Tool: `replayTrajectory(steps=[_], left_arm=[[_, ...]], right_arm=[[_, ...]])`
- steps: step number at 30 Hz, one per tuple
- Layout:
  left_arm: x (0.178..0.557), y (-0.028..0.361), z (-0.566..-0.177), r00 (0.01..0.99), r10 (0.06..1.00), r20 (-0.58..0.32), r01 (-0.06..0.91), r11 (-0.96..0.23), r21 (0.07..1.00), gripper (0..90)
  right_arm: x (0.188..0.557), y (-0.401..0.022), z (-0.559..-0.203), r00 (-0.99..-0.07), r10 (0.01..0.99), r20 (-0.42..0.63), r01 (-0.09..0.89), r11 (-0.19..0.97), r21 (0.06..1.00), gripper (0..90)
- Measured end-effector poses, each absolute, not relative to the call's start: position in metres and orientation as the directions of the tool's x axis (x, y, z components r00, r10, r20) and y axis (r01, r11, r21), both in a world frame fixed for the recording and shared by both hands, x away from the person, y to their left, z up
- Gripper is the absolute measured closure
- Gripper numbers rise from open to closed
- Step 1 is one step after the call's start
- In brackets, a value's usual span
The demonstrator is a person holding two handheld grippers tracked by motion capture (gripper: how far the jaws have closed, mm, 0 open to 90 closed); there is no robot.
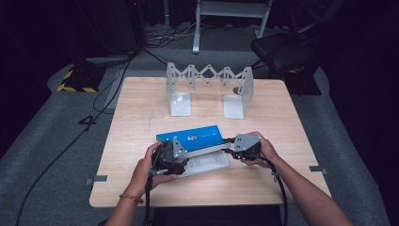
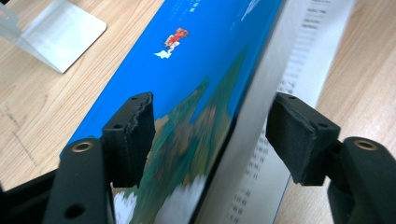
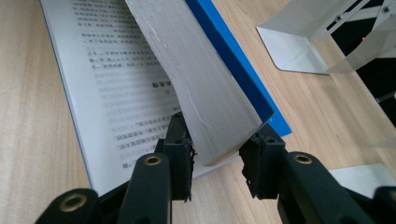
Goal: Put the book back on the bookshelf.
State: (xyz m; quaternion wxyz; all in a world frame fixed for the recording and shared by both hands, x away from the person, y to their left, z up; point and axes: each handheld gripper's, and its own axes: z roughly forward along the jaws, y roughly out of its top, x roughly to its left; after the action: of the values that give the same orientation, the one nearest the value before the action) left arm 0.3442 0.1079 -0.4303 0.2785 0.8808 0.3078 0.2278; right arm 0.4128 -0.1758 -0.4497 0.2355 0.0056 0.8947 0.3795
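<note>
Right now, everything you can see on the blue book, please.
The book is a thick paperback with a glossy blue cover bearing a small cartoon figure and a painted green landscape. It lies near the middle of the wooden table, open: one printed page flat on the wood, the cover and most pages lifted at a slant. The right gripper pinches the corner of the lifted page block. The left gripper straddles the raised part, its pads apart from it.

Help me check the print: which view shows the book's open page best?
The right gripper view: the open page lies broad, with its text lines visible. The left gripper view catches a blurred strip; the high view shows a small white patch.
</note>
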Motion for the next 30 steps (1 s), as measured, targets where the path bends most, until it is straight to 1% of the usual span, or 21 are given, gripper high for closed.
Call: replayTrajectory(steps=[3,6,7,9,13,14,16,17,18,21,23,25,26,28,29,30], left_arm=[[0.342,0.091,-0.431,0.700,0.663,0.265,0.416,-0.681,0.603,35.0],[0.338,0.077,-0.430,0.712,0.646,0.273,0.401,-0.694,0.598,34.9],[0.336,0.072,-0.431,0.718,0.644,0.266,0.398,-0.692,0.602,37.3],[0.335,0.062,-0.435,0.687,0.647,0.331,0.392,-0.713,0.581,34.4],[0.338,0.061,-0.439,0.661,0.672,0.334,0.389,-0.688,0.613,35.5],[0.338,0.062,-0.438,0.669,0.671,0.321,0.382,-0.680,0.625,36.3],[0.339,0.064,-0.436,0.670,0.678,0.303,0.367,-0.656,0.660,41.0],[0.339,0.065,-0.435,0.681,0.671,0.294,0.357,-0.654,0.666,49.3],[0.340,0.067,-0.435,0.684,0.671,0.287,0.355,-0.649,0.673,55.1],[0.340,0.070,-0.437,0.697,0.660,0.281,0.337,-0.647,0.683,59.7],[0.340,0.073,-0.438,0.709,0.647,0.280,0.316,-0.646,0.695,62.7],[0.340,0.077,-0.441,0.715,0.642,0.276,0.298,-0.637,0.711,65.5],[0.339,0.078,-0.441,0.716,0.640,0.279,0.288,-0.635,0.717,66.6],[0.339,0.080,-0.442,0.713,0.640,0.286,0.273,-0.629,0.728,68.7],[0.339,0.082,-0.442,0.709,0.645,0.283,0.266,-0.617,0.740,68.7],[0.339,0.085,-0.441,0.707,0.651,0.278,0.262,-0.605,0.752,70.0]], right_arm=[[0.404,-0.170,-0.445,-0.896,0.179,-0.407,-0.173,0.703,0.690,68.0],[0.400,-0.165,-0.440,-0.893,0.186,-0.410,-0.167,0.709,0.685,68.1],[0.399,-0.164,-0.439,-0.890,0.191,-0.413,-0.166,0.710,0.685,68.2],[0.398,-0.163,-0.438,-0.895,0.206,-0.395,-0.147,0.700,0.699,68.4],[0.394,-0.159,-0.434,-0.892,0.208,-0.401,-0.146,0.708,0.691,68.5],[0.393,-0.158,-0.434,-0.892,0.210,-0.400,-0.144,0.707,0.693,68.6],[0.392,-0.157,-0.434,-0.895,0.212,-0.392,-0.140,0.701,0.699,68.7],[0.391,-0.156,-0.433,-0.897,0.212,-0.388,-0.137,0.700,0.701,68.6],[0.390,-0.155,-0.432,-0.896,0.210,-0.391,-0.139,0.703,0.698,68.6],[0.390,-0.154,-0.432,-0.892,0.217,-0.397,-0.140,0.702,0.698,67.8],[0.390,-0.154,-0.432,-0.892,0.226,-0.393,-0.137,0.692,0.709,65.6],[0.392,-0.155,-0.433,-0.892,0.235,-0.387,-0.136,0.676,0.724,61.1],[0.393,-0.156,-0.433,-0.897,0.246,-0.367,-0.122,0.660,0.741,58.1],[0.395,-0.158,-0.433,-0.901,0.255,-0.352,-0.115,0.641,0.759,56.4],[0.399,-0.163,-0.432,-0.905,0.280,-0.319,-0.089,0.610,0.787,54.3],[0.404,-0.169,-0.432,-0.907,0.300,-0.297,-0.063,0.600,0.797,48.6]])
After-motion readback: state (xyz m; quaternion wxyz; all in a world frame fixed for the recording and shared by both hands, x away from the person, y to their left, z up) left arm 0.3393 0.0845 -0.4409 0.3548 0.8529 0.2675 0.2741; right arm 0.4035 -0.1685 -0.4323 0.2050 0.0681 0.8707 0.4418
